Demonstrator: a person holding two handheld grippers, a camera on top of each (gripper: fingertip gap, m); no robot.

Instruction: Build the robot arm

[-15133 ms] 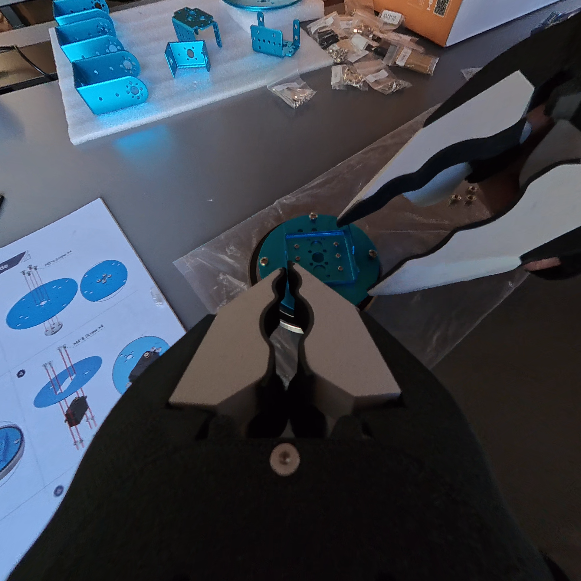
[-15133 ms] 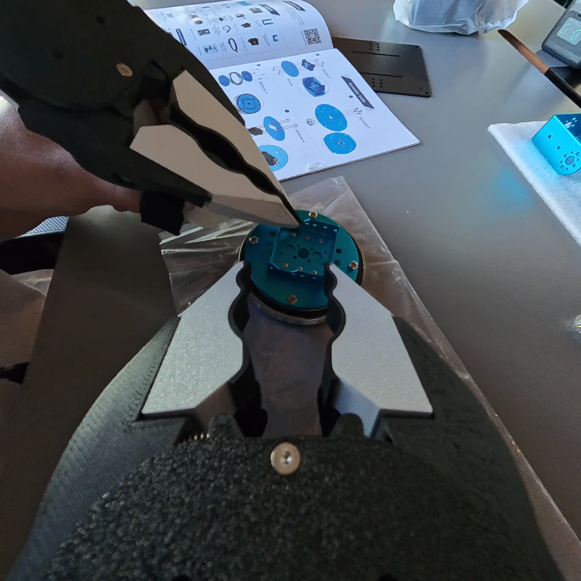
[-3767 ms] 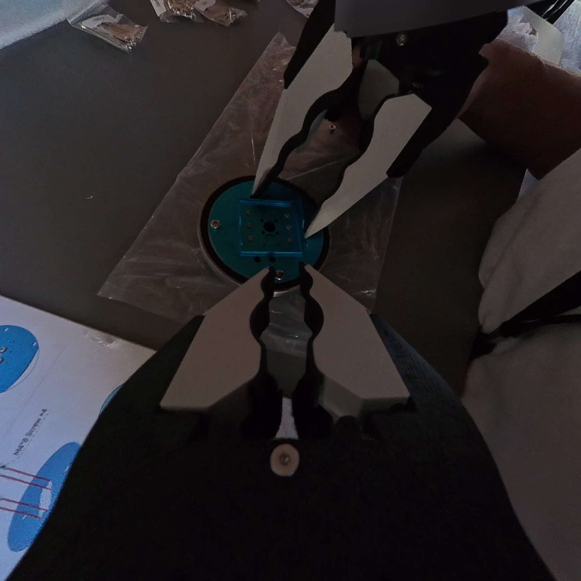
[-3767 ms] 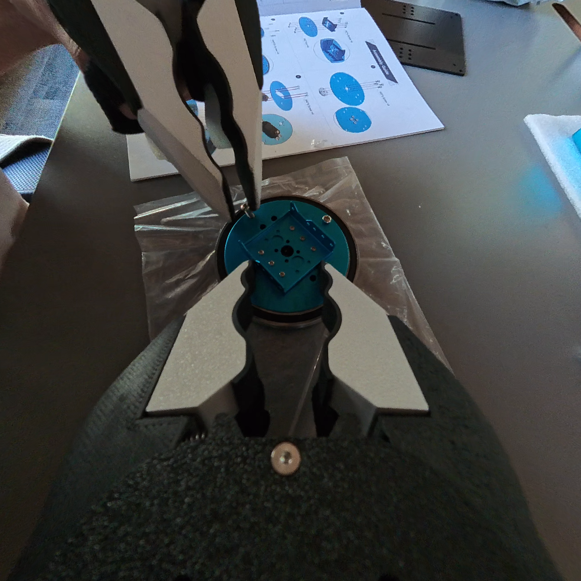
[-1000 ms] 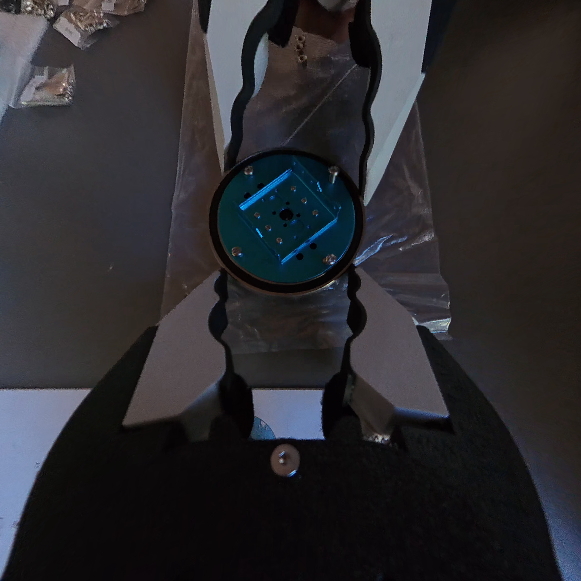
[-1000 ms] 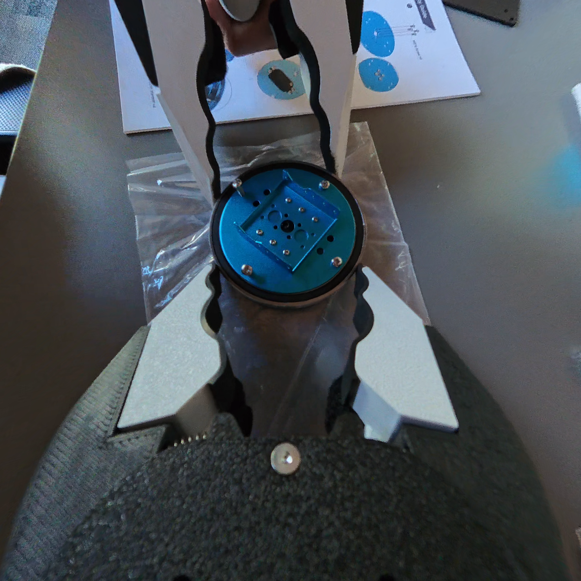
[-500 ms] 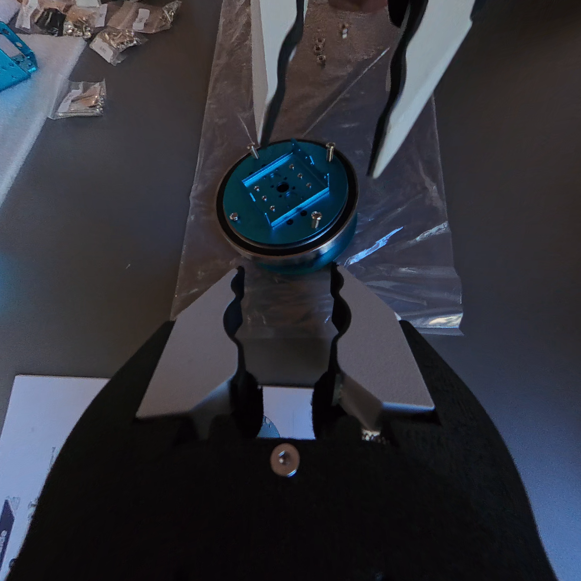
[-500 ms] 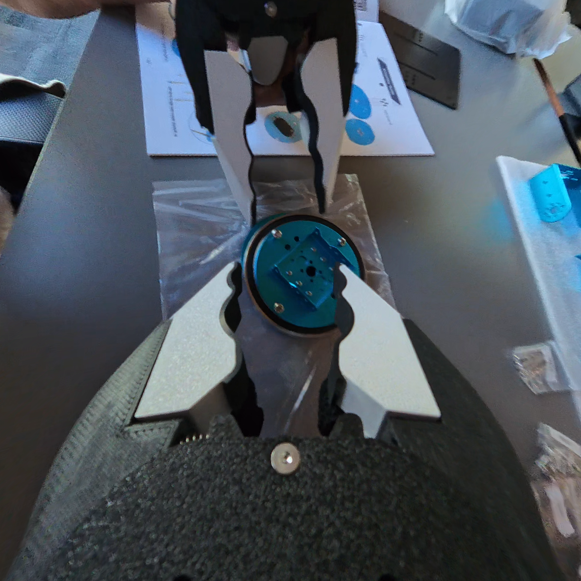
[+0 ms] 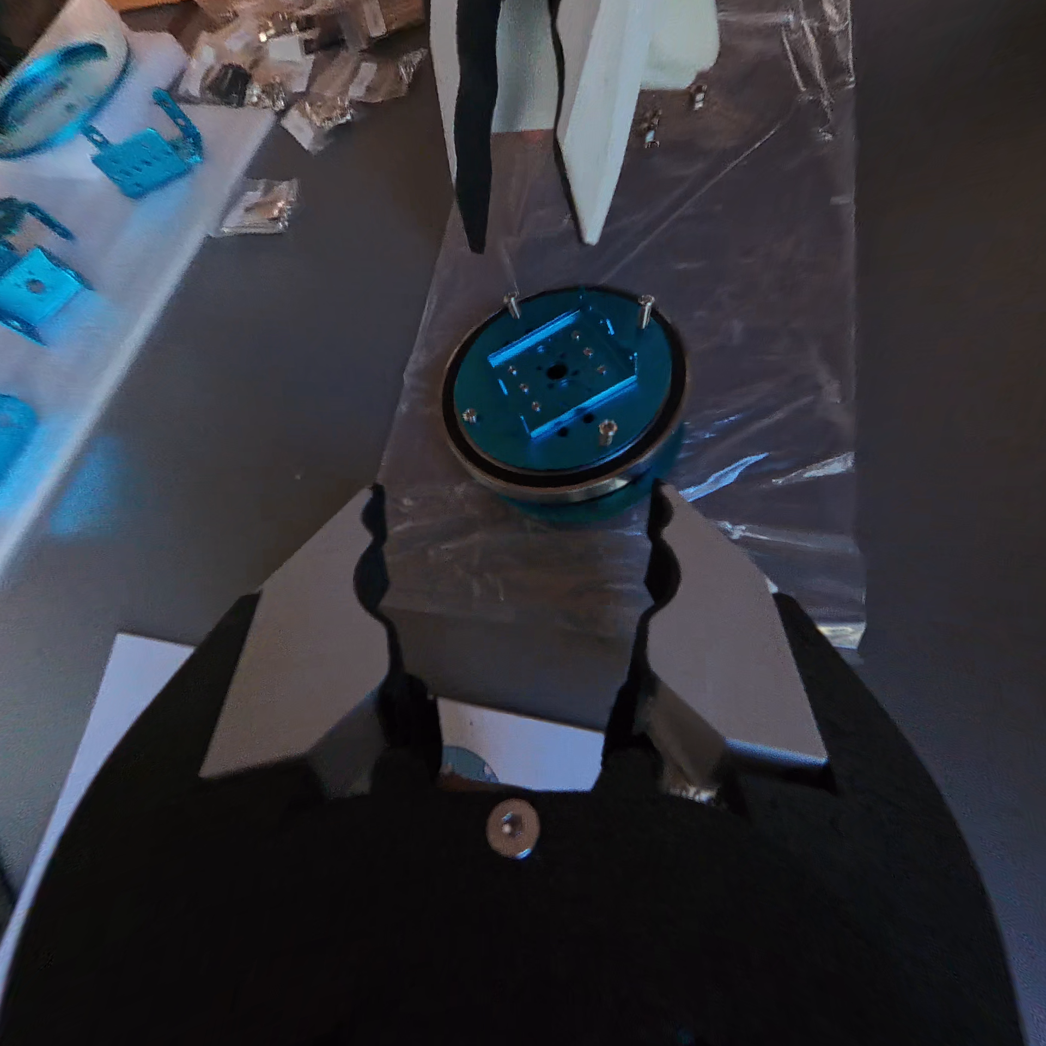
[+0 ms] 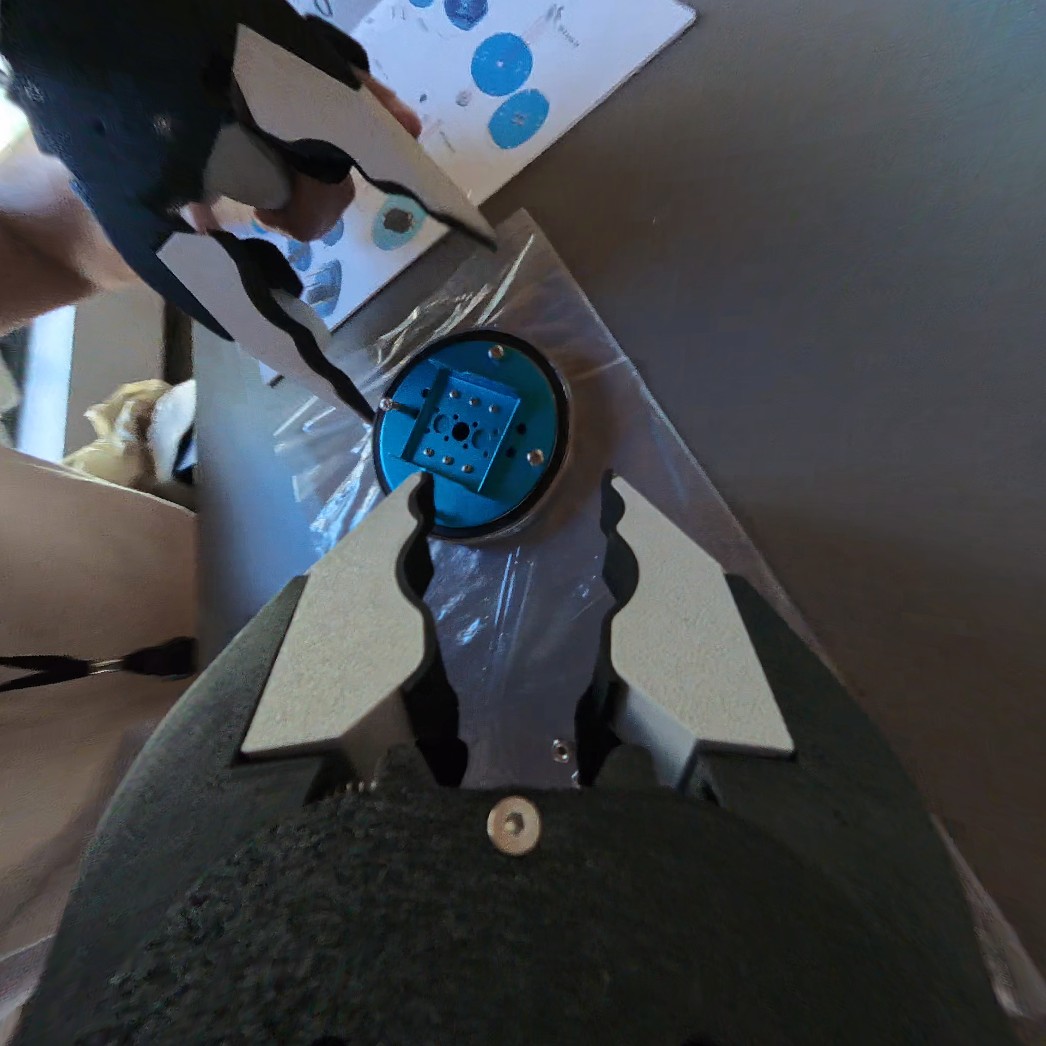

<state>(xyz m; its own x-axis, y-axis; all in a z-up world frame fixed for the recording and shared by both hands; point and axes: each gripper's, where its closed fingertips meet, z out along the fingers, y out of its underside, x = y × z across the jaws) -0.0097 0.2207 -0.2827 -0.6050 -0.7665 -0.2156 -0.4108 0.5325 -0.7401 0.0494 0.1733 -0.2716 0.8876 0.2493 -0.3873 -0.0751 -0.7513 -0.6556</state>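
A round blue plate (image 9: 563, 390) with a square blue bracket in its middle sits in a black and silver ring on a clear plastic sheet (image 9: 736, 339). Screws stand in its rim, two of them raised at the far side (image 9: 645, 308). My left gripper (image 9: 518, 492) is open and empty, its tips just short of the plate's near edge. My right gripper (image 10: 515, 477) is open and empty, with one fingertip over the plate (image 10: 470, 436). In the right wrist view the left gripper (image 10: 431, 333) has one fingertip (image 10: 362, 410) beside a rim screw (image 10: 386, 403). The right gripper (image 9: 532, 243) hangs beyond the plate.
A white foam sheet (image 9: 141, 238) with blue brackets (image 9: 144, 150) lies at the left. Small bags of screws (image 9: 260, 206) lie beside it. An open instruction booklet (image 10: 509, 85) lies beyond the plastic sheet (image 10: 509, 594). Loose nuts (image 9: 651, 130) rest on the plastic. A hand (image 10: 305, 209) holds the left gripper. It is some 4 centimetres from my right tips to the plate (image 10: 470, 436). It turns up in the left wrist view (image 9: 548, 360) as well.
My left gripper has opened wider and moved closer to the plate. The right wrist view has rolled sideways. The left gripper's fingertip now sits by a rim screw.
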